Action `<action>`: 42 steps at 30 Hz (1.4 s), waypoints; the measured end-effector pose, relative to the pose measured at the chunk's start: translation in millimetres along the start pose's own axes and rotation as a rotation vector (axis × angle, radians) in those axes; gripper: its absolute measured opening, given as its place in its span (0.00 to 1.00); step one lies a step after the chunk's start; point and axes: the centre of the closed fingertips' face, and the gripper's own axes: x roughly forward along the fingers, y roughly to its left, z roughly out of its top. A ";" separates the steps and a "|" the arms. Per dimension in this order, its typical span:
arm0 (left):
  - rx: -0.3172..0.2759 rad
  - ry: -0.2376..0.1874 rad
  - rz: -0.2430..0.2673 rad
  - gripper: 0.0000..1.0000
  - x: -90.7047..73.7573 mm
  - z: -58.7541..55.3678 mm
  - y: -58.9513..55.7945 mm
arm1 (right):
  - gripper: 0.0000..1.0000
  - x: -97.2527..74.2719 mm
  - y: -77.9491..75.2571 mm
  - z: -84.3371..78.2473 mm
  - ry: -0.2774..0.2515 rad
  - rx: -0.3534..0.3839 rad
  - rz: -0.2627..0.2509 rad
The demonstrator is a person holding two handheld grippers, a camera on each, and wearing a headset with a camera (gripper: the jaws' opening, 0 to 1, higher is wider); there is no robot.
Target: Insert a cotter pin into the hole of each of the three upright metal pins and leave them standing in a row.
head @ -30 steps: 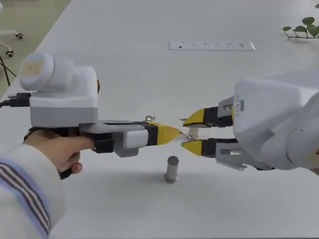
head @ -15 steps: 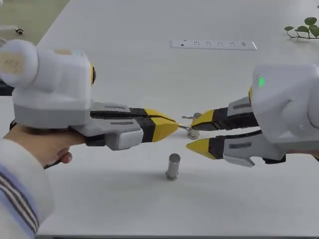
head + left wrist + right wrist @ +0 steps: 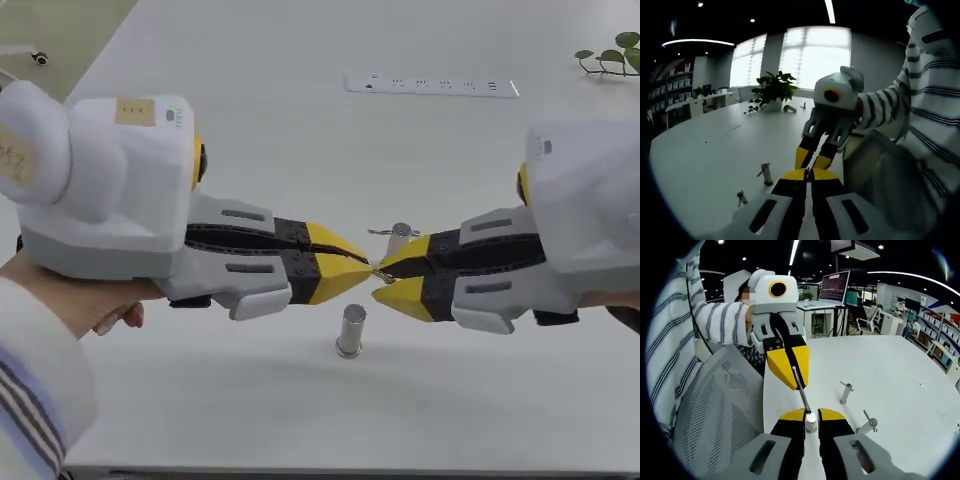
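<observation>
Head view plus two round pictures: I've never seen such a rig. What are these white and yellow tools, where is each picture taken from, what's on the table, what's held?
No robot: a person holds a tool with two yellow-tipped jaws in each hand. The head view comes from a headset camera looking down on the left gripper and right gripper, tip to tip. Each round picture comes from a camera on one gripper. The table carries two standing metal pins, a power strip and a plant. The right jaws pinch a third pin; the left jaws hold a cotter pin against it.
</observation>
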 end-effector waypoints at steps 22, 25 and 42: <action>0.116 0.192 -0.118 0.00 5.7 -37.5 -17.0 | 0.00 -6.0 29.0 -17.2 0.055 -0.053 0.137; 0.092 0.201 -0.126 0.00 7.9 -41.9 -17.8 | 0.00 -6.1 28.2 -18.0 0.054 -0.030 0.132; 0.044 0.265 -0.014 0.18 11.3 -61.9 13.8 | 0.00 -4.0 7.2 -48.1 0.082 0.007 0.024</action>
